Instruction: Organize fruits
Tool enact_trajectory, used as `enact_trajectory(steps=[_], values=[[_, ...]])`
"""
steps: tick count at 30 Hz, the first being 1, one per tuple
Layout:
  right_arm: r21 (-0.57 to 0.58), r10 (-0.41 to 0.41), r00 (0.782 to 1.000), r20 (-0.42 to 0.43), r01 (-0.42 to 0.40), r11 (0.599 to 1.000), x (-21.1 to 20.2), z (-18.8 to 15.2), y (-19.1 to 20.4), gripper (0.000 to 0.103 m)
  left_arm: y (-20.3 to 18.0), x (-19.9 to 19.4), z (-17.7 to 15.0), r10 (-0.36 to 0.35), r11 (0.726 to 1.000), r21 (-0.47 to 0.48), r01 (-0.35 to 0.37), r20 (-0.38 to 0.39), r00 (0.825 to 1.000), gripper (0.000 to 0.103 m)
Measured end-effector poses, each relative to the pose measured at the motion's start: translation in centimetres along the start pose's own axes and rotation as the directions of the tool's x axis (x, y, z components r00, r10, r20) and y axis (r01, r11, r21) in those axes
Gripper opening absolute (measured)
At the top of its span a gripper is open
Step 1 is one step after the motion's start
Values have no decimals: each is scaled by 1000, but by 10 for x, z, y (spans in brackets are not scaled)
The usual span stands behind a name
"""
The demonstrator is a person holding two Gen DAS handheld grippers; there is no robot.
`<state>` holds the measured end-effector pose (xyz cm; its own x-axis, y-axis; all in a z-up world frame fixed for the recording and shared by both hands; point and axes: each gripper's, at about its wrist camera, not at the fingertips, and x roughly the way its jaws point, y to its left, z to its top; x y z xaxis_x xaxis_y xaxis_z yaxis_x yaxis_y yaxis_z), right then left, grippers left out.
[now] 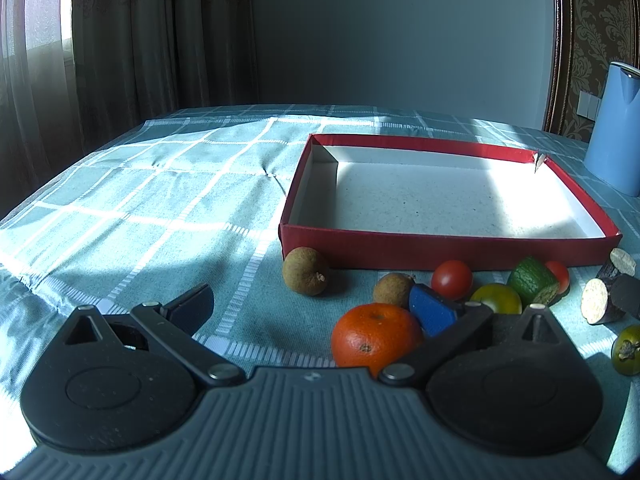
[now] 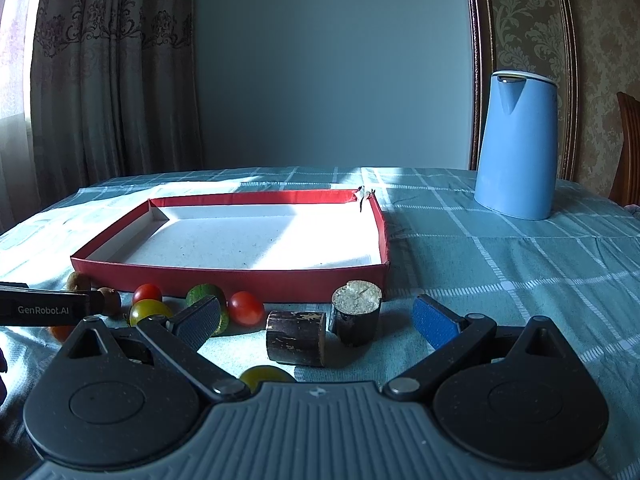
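Note:
An empty red tray (image 1: 440, 250) (image 2: 224, 280) lies on the checked cloth. Fruits lie along its near wall. In the left wrist view I see a tangerine (image 1: 374, 338), two brown longans (image 1: 306, 271) (image 1: 392, 290), a red tomato (image 1: 452, 279), a yellow-green tomato (image 1: 496, 299) and a green cucumber chunk (image 1: 532, 280). My left gripper (image 1: 312, 308) is open, with the tangerine just inside its right finger. My right gripper (image 2: 316, 320) is open around two dark sugarcane pieces (image 2: 296, 338) (image 2: 356, 312). A red tomato (image 2: 245, 308) lies beside its left finger.
A blue kettle (image 2: 516, 148) (image 1: 616, 132) stands at the back right of the table. Curtains hang behind on the left. A yellow-green fruit (image 2: 266, 376) lies close under my right gripper. The left gripper's side (image 2: 44, 310) shows at the left edge.

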<state>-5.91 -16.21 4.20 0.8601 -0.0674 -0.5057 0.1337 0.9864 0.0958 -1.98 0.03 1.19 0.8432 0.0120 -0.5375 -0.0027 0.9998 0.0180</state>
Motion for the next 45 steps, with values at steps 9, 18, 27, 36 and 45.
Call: enact_trajectory(steps=[9, 18, 27, 36, 45], values=[[57, 41, 999, -23, -40, 998, 4, 0, -9, 103, 0, 1, -1, -1, 1000, 0, 1, -1, 1000, 103], [53, 72, 997, -7, -72, 996, -8, -1, -25, 103, 0, 1, -1, -1, 1000, -1, 1, -2, 1000, 103], [-4, 117, 993, 11, -117, 993, -28, -4, -41, 103, -2, 2, -4, -2, 1000, 1, 2, -7, 1000, 103], [-122, 168, 986, 4, -166, 979, -43, -15, -12, 95, -4, 1, -5, -4, 1000, 0, 4, -9, 1000, 103], [-155, 178, 983, -41, -183, 971, -37, -14, 1, 87, -3, 3, -3, -5, 1000, 0, 5, -11, 1000, 103]])
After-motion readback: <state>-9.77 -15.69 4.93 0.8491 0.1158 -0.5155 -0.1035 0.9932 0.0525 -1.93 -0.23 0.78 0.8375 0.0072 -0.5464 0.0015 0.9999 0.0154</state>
